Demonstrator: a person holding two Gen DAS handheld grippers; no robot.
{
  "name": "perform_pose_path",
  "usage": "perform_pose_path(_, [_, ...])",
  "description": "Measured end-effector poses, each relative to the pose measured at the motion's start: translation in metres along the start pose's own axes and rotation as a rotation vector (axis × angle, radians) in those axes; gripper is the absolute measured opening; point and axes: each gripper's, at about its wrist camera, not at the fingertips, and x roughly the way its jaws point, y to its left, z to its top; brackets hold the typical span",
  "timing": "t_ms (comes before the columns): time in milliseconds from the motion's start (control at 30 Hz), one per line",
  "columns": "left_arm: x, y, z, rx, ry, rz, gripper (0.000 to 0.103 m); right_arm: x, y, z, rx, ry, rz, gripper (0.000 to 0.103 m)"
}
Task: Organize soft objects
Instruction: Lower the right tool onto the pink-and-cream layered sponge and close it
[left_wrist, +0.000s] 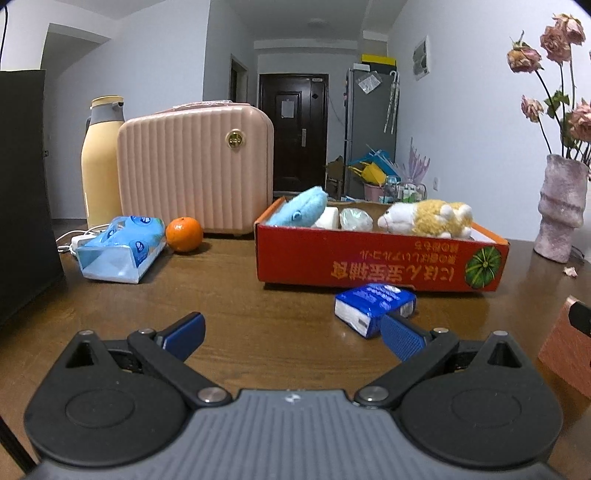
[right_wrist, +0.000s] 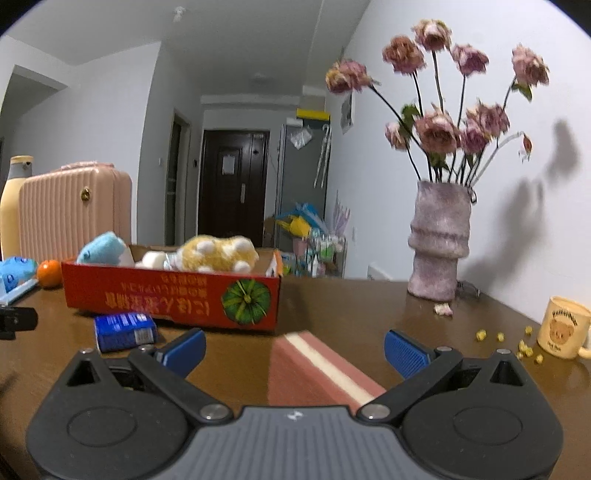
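A red cardboard box (left_wrist: 369, 264) (right_wrist: 162, 295) on the brown table holds a blue plush (left_wrist: 303, 211) (right_wrist: 101, 251), a yellow-and-white plush (left_wrist: 432, 218) (right_wrist: 214, 254) and pale soft items. A small blue tissue pack (left_wrist: 373, 304) (right_wrist: 123, 330) lies in front of the box. My left gripper (left_wrist: 291, 334) is open, its right finger touching or just short of that pack. A pink sponge block with a cream stripe (right_wrist: 317, 369) (left_wrist: 565, 347) lies between the fingers of my open right gripper (right_wrist: 293, 349), apart from both pads.
A larger blue tissue pack (left_wrist: 122, 245), an orange (left_wrist: 184, 234), a pink ribbed case (left_wrist: 195, 170) and a yellow flask (left_wrist: 101, 162) stand at the back left. A vase of dried roses (right_wrist: 439, 240), a bear mug (right_wrist: 563, 326) and yellow crumbs (right_wrist: 517, 339) occupy the right.
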Motion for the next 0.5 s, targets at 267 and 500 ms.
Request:
perform_pose_path(267, [-0.008, -0.004, -0.007, 0.020, 0.027, -0.024, 0.103, 0.012, -0.020, -0.007, 0.033, 0.108, 0.032, 0.103])
perform_pose_path(500, [-0.006, -0.006, -0.008, 0.027, 0.045, -0.043, 0.103, 0.031, -0.024, -0.008, 0.037, 0.181, 0.088, 0.094])
